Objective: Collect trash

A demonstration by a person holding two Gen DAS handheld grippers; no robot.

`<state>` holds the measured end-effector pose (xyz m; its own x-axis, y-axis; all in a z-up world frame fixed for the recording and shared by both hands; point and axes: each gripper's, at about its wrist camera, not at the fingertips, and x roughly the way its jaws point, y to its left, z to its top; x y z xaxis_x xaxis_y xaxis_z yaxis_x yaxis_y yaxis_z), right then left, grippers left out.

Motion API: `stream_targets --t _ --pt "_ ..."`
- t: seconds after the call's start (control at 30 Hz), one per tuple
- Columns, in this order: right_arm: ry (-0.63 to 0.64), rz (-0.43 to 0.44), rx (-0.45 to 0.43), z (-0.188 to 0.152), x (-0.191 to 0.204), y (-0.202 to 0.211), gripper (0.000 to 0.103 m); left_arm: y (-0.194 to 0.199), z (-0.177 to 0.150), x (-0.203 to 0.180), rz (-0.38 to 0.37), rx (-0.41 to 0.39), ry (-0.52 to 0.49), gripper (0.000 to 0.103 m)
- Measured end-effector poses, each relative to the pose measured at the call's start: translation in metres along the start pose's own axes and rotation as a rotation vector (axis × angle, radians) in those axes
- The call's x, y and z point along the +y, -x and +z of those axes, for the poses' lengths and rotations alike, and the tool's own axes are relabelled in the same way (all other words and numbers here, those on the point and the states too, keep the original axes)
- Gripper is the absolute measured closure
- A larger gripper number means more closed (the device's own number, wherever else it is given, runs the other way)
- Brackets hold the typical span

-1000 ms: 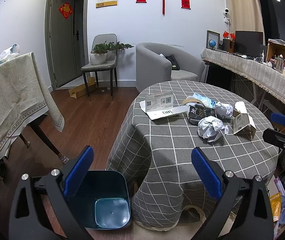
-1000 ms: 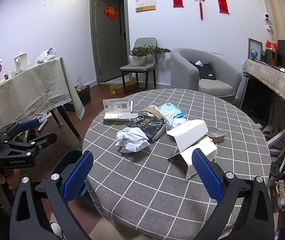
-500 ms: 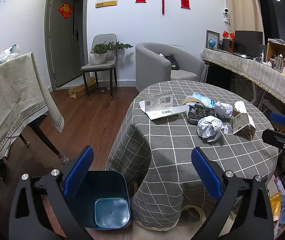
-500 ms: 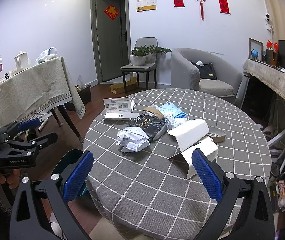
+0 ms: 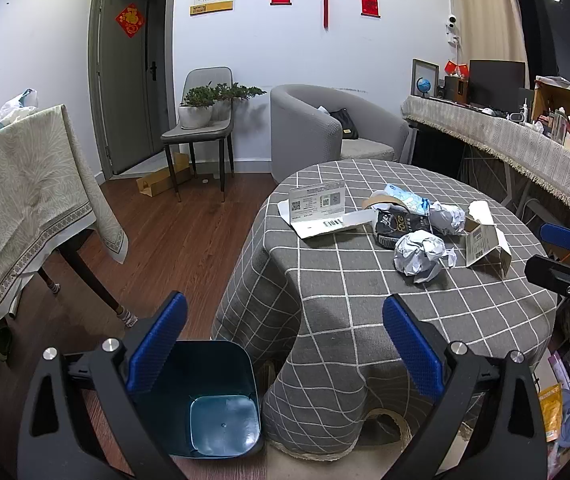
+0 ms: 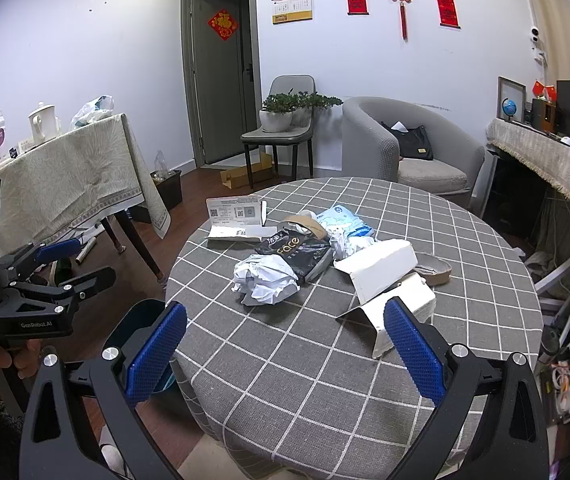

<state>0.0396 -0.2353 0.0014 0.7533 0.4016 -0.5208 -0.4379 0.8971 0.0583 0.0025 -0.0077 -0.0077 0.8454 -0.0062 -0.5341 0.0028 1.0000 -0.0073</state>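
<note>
Left wrist view puts the left gripper (image 5: 283,348) nearest, jaws spread wide and holding nothing, above the teal bin (image 5: 205,396) on the floor just beside the round table (image 5: 365,320). The bin looks bare inside. From the right wrist view, the right gripper (image 6: 284,350) is likewise released and empty over the near table edge. Further in lies the trash: a crumpled paper ball (image 6: 265,280), a black packet (image 6: 297,252), an opened white box (image 6: 381,268), a blue wrapper (image 6: 341,220) and a flat carton (image 6: 235,220) farthest. The likely risks: the light paper ball may slip from the pads, and a drop from the table edge could miss the low bin, partly tucked under the hanging cloth.
</note>
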Motion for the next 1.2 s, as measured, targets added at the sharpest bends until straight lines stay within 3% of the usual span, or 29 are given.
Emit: stream_targets --t 0.5,0.77,0.97,1.2 --pt "0.003 -0.012 0.008 -0.004 -0.004 -0.001 0.003 0.002 0.0 -0.002 -0.026 -0.004 -0.008 0.003" --pt "0.021 -0.048 0.038 -0.006 -0.019 -0.006 0.003 -0.002 0.004 -0.011 -0.036 -0.007 -0.062 0.004" --pt "0.003 -0.051 0.041 -0.004 -0.035 -0.008 0.003 -0.014 0.002 -0.02 -0.083 0.027 -0.077 0.004" --pt "0.001 -0.037 0.055 0.003 -0.052 -0.018 0.003 -0.029 0.007 -0.029 -0.214 0.032 -0.063 0.007"
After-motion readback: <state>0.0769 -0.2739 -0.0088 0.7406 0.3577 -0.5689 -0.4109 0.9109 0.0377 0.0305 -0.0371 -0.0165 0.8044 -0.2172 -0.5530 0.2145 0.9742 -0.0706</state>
